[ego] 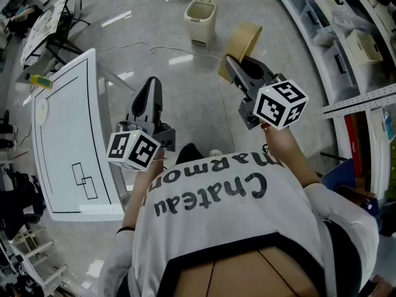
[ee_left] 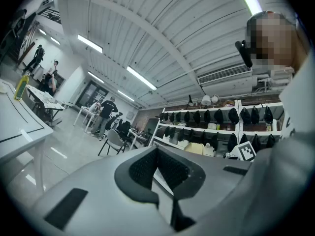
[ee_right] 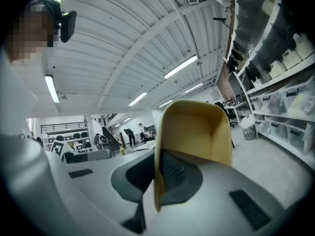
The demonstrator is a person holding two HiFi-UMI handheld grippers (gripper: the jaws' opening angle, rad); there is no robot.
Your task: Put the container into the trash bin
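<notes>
- The tan container (ego: 242, 47) is held above the floor, 1 thin wall pinched in the tightly closed jaws of the right gripper (ego: 231, 64), well apart from the trash bin (ego: 202, 18).
- The left gripper (ego: 150, 84) is closed on nothing.
- Risk: with an edge-only grip, a swing could twist it loose, or an early release could miss the bin.

- The container (ego: 242, 44) sits between the right gripper's (ego: 233, 63) jaws, ahead of the person.
- The trash bin (ego: 201, 18) stands on the floor beyond it, slightly to the left.
- The left gripper (ego: 150, 85) is held left of the right one, well apart.
- The table (ego: 62, 135) lies left of both.
- What may be a bottle (ego: 40, 81) lies at the table's far corner.
</notes>
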